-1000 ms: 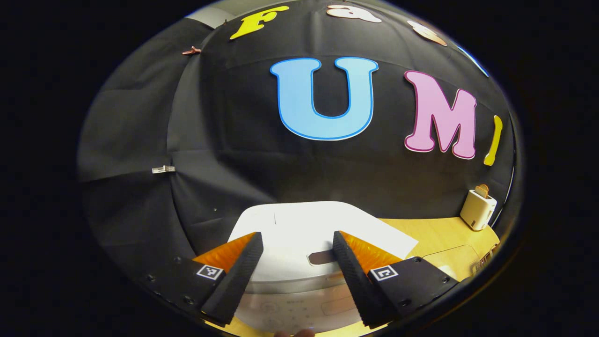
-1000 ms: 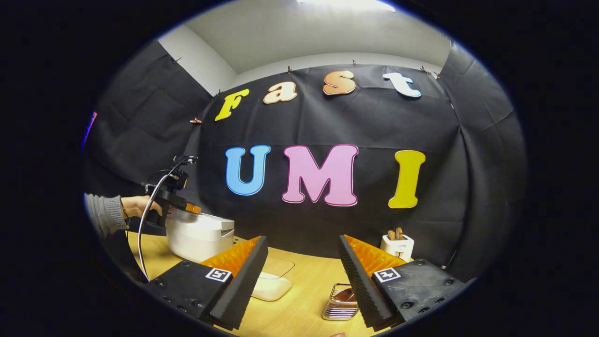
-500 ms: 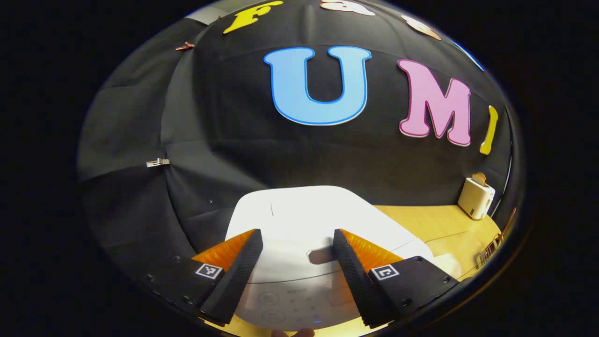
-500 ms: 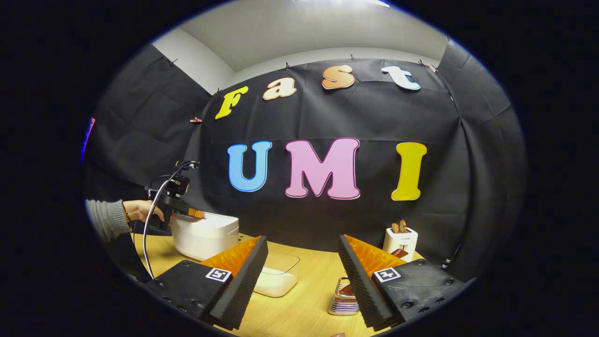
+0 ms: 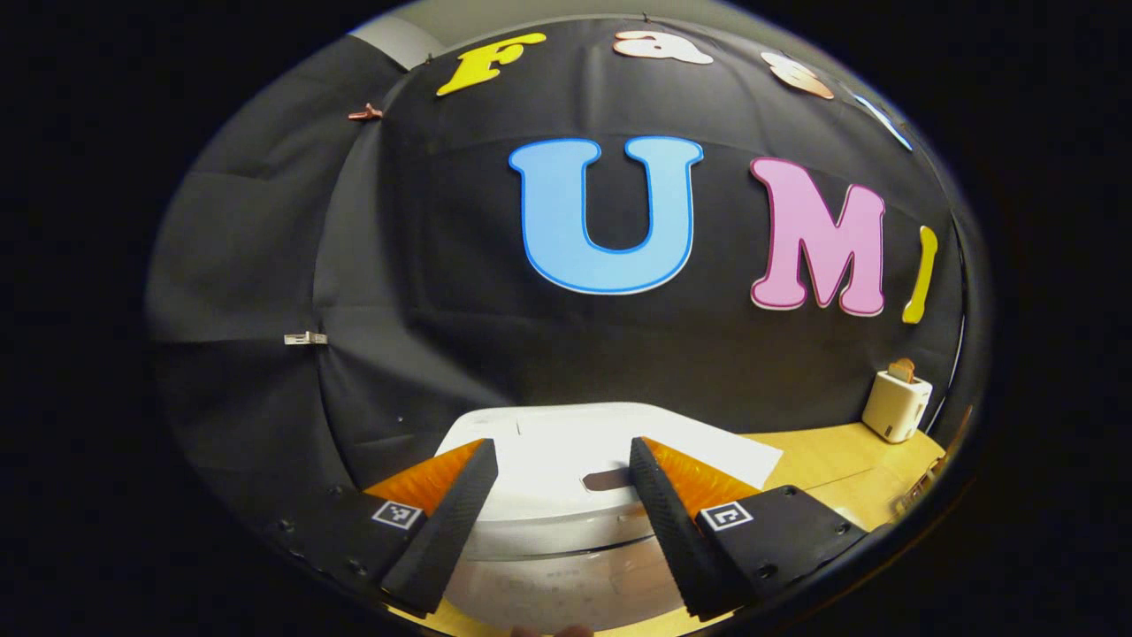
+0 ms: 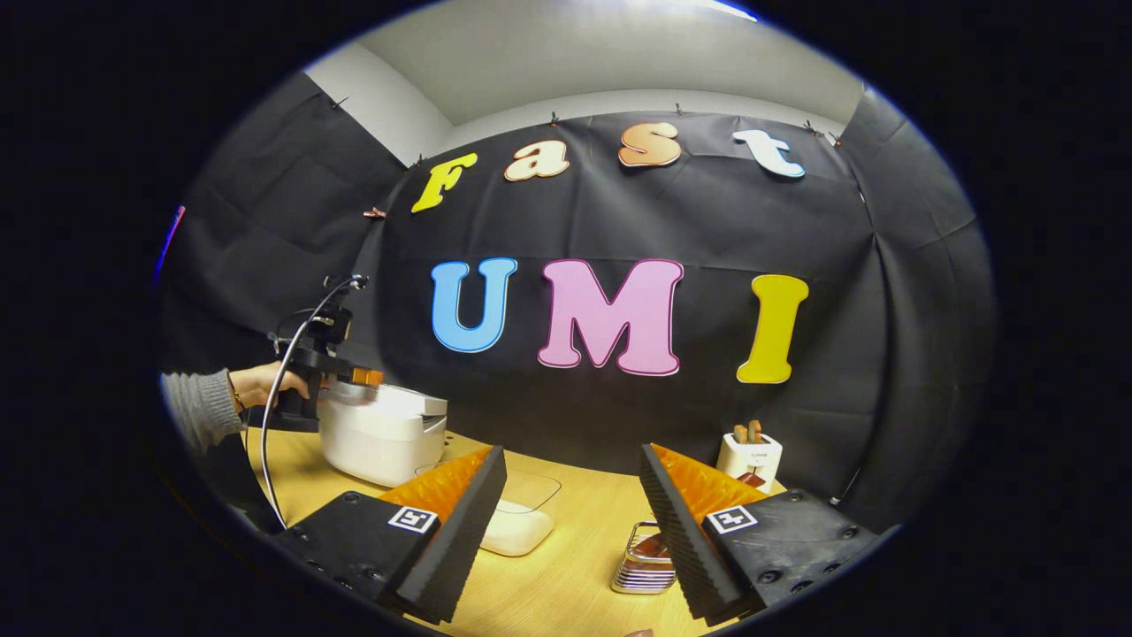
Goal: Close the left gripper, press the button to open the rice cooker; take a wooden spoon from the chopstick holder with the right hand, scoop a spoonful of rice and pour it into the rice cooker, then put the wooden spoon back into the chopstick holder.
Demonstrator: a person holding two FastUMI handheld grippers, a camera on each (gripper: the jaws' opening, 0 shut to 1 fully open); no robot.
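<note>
The rice cooker (image 5: 566, 495) sits at the left end of the desk (image 6: 566, 566), and everything else is placed off to its right. Its lid looks lifted a little at the front, with a dark seam under it, so the release button (image 5: 606, 479), a dark oblong on the lid's front, seems to have let go, though I cannot be sure the lid is free. The left gripper (image 5: 557, 522) hangs just above the cooker's front edge with its jaws wide apart and nothing between them, the button lying between the two fingers. That spacing does not suit the task, which asks for closed jaws to press with. In the right gripper view the same tool (image 6: 340, 376) shows over the cooker's near top edge, held by a hand (image 6: 261, 385) in a grey sleeve.

Right of the cooker, near it, stands a clear container (image 6: 517, 518) with white rice in it, set close so that a scoop has only a short way to travel. Further right again is a small metal rack (image 6: 644, 566) with something brown in it. Beyond that, by the wall, stands the white chopstick holder (image 6: 748, 458) with wooden handles upright, easy to pinch from above. The right gripper (image 6: 570, 531) waits well to the cooker's right, above the desk, jaws wide and empty, facing the holder and the rice.
</note>
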